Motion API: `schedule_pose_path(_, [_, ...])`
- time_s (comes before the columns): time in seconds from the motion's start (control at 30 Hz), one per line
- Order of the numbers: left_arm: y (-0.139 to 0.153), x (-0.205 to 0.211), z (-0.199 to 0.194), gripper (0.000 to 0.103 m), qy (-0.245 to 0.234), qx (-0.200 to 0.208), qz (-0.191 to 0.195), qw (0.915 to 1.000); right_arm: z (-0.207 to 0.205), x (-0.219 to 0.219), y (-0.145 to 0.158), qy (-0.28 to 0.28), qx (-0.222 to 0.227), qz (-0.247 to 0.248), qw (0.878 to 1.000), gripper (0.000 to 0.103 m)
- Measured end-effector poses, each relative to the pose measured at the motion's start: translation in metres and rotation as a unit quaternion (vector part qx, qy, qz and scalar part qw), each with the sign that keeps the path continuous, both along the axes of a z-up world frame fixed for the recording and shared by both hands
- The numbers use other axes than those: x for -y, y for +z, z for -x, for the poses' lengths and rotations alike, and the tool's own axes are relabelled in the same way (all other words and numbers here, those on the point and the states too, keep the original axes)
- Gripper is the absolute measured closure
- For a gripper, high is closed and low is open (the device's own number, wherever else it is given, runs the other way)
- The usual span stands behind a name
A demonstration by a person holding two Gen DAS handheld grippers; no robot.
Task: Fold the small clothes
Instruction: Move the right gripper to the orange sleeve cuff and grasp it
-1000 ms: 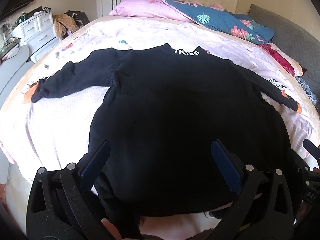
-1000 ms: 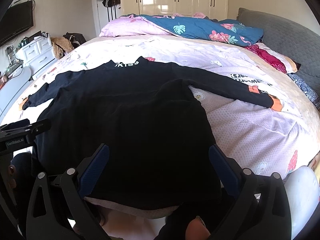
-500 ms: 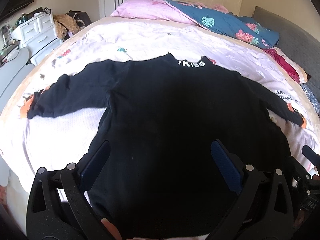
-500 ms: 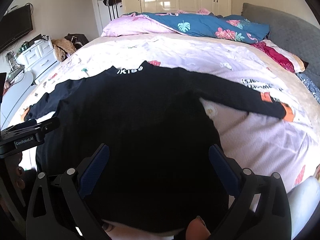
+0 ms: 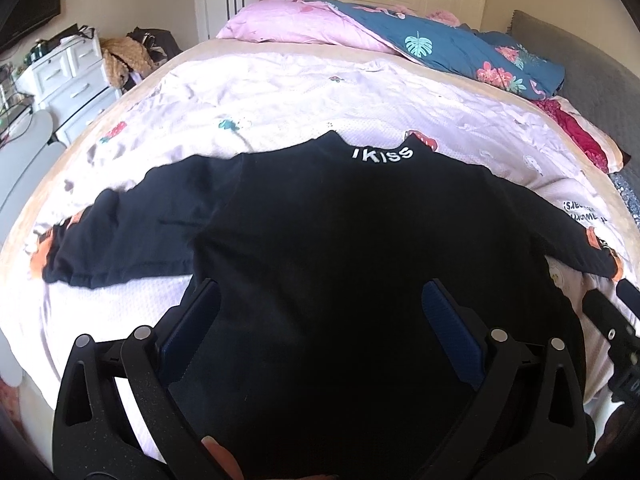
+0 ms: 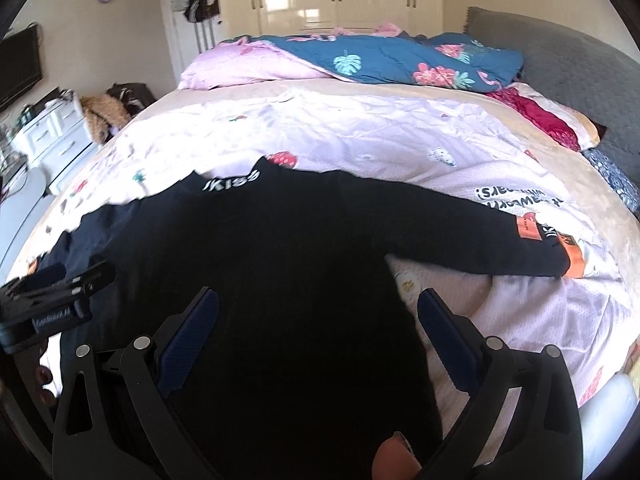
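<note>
A black long-sleeved top [image 5: 340, 232] with white "IKISS" lettering at the collar lies flat on the bed, sleeves spread to both sides; it also shows in the right wrist view [image 6: 280, 248]. Its right sleeve ends in an orange cuff [image 6: 576, 260]. My left gripper [image 5: 320, 300] is open, low over the lower left part of the top's body. My right gripper [image 6: 318, 308] is open over the lower right part, near the armpit. Neither holds cloth. The left gripper's body [image 6: 52, 304] shows at the left of the right wrist view.
The bed has a pale pink printed cover [image 5: 300, 92]. A blue floral duvet [image 5: 460, 52] and pink pillow [image 5: 288, 24] lie at the far end. A grey headboard [image 6: 580, 80] stands at right. White drawers [image 5: 68, 76] stand left of the bed.
Both grippers have moved forward and lower over the top, toward the collar. The top's hem has dropped out of view below. Both stay open.
</note>
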State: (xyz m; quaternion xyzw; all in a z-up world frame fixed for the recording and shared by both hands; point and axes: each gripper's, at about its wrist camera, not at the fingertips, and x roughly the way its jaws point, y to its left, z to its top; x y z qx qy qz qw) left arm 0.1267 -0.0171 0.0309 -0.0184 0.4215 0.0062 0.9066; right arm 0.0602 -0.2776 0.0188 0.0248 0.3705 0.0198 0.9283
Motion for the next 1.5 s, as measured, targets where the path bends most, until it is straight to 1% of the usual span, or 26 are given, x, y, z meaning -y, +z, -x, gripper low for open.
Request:
schedule_pose_path(0.17, [-0.002,0.007,-0.020,0.009,-0.002,-0.005,0.000,1.0000,-0.024,0.014,0.004,-0.044,0.005,0.001,0.999,0.004])
schedule_pose_path(0.4, [-0.007,0.017,-0.043,0.009,-0.006,-0.017,-0.004,0.9998,-0.052,0.040,0.005,-0.097,0.001,-0.027,0.995,0.004])
schedule_pose_path(0.6, [-0.010,0.029,-0.063,0.009,-0.013,-0.022,-0.002,0.9997,-0.073,0.062,0.004,-0.135,-0.003,-0.042,0.990,0.004])
schedule_pose_path(0.8, [-0.013,0.043,-0.081,0.009,-0.020,-0.021,0.000,0.9996,-0.093,0.085,0.002,-0.183,0.000,-0.047,0.982,0.004])
schedule_pose_path(0.87, [-0.016,0.048,-0.087,0.009,-0.025,-0.022,0.002,0.9994,-0.098,0.094,0.000,-0.205,0.002,-0.048,0.978,0.004])
schedule_pose_path(0.9, [-0.017,0.051,-0.090,0.009,-0.027,-0.022,0.002,0.9994,-0.099,0.100,-0.002,-0.225,0.006,-0.048,0.973,0.004])
schedule_pose_path(1.0, [-0.024,0.059,-0.099,0.009,-0.034,-0.027,0.000,0.9991,-0.101,0.111,-0.009,-0.252,0.004,-0.049,0.967,0.004])
schedule_pose_path(1.07, [-0.028,0.063,-0.105,0.009,-0.037,-0.031,0.000,0.9989,-0.102,0.120,-0.019,-0.266,-0.005,-0.046,0.963,0.004])
schedule_pose_path(1.2, [-0.034,0.072,-0.113,0.009,-0.042,-0.033,-0.003,0.9986,-0.103,0.141,-0.034,-0.293,-0.020,-0.056,0.954,0.004])
schedule_pose_path(1.3, [-0.038,0.078,-0.118,0.009,-0.044,-0.035,-0.003,0.9984,-0.101,0.165,-0.046,-0.323,-0.030,-0.068,0.943,0.004])
schedule_pose_path(1.4, [-0.042,0.083,-0.121,0.009,-0.044,-0.035,-0.010,0.9983,-0.097,0.185,-0.055,-0.348,-0.037,-0.082,0.933,0.004])
schedule_pose_path(1.47, [-0.044,0.087,-0.121,0.009,-0.047,-0.035,-0.014,0.9982,-0.093,0.203,-0.063,-0.368,-0.045,-0.096,0.924,0.004])
schedule_pose_path(1.5, [-0.045,0.089,-0.122,0.009,-0.047,-0.036,-0.015,0.9981,-0.092,0.209,-0.065,-0.372,-0.048,-0.102,0.921,0.004])
